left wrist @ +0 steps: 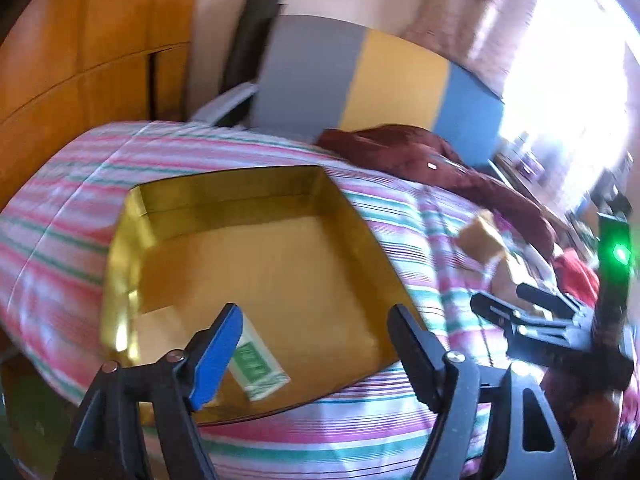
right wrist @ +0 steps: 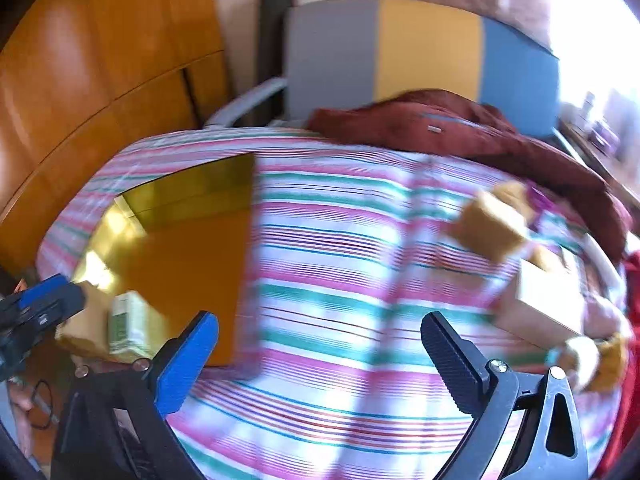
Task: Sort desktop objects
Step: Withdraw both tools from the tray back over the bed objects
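A gold open box lies on the striped bed; a small green and white packet lies in its near corner. My left gripper is open and empty, just above the box's near edge beside the packet. My right gripper is open and empty over the striped cover, right of the box. The packet also shows in the right wrist view. Several tan blocks and a pale box lie blurred at the right. The right gripper also shows in the left wrist view.
A dark red garment lies at the bed's far side before a grey, yellow and blue headboard. A wooden wardrobe stands at the left. A red cloth lies at the far right.
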`<state>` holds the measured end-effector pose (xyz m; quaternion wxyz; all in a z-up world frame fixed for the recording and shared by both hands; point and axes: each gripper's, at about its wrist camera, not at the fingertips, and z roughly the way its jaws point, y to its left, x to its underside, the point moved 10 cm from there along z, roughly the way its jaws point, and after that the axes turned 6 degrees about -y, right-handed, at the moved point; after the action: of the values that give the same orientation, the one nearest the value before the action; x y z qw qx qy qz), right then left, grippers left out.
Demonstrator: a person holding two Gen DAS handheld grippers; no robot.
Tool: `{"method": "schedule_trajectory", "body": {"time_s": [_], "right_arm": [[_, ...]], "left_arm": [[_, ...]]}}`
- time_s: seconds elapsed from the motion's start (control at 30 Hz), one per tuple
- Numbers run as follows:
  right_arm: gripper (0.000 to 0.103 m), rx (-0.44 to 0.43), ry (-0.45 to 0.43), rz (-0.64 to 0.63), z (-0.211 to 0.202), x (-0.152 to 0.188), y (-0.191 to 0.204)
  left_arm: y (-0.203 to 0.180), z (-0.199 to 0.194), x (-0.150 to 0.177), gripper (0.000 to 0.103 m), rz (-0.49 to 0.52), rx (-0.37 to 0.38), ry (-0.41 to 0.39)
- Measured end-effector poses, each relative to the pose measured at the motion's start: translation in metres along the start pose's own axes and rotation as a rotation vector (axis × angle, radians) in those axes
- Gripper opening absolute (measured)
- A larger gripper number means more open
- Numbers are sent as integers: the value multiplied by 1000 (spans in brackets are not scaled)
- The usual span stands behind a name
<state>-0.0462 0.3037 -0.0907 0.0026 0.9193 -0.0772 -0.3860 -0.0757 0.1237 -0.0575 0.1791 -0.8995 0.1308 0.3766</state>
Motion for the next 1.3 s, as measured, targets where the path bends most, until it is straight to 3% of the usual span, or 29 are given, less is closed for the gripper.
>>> {"method": "schedule_trajectory", "body": {"time_s": [0.33, 0.63, 0.7, 0.8, 0.87, 1.0, 1.07, 1.2, 1.3], "right_arm": [[103, 159, 50, 240, -30, 21, -166], [103, 339, -51, 517, -59, 16, -324], [103, 334, -82, 577, -53, 18, -349], [103, 288, -128, 694, -44, 29, -365], [103, 263, -93, 736, -38, 36, -368], [103, 279, -122, 697, -44, 29, -369], [103, 247, -128, 702, -44, 28, -366], [103, 234, -126, 704, -42, 27, -365], [103, 221, -129, 721, -43, 28, -366]], "left_arm": [[-95, 25, 5, 77, 149, 134, 66], [-179, 45, 23, 78, 308, 213, 131], [-198, 52, 26, 81, 367, 209, 126], [-226, 64, 32, 83, 437, 233, 152], [-243, 76, 36, 84, 434, 260, 191], [-275, 96, 39, 84, 418, 294, 237], [-287, 104, 35, 86, 415, 300, 230], [-307, 126, 29, 102, 372, 287, 254], [-323, 140, 25, 103, 383, 276, 244]]}}
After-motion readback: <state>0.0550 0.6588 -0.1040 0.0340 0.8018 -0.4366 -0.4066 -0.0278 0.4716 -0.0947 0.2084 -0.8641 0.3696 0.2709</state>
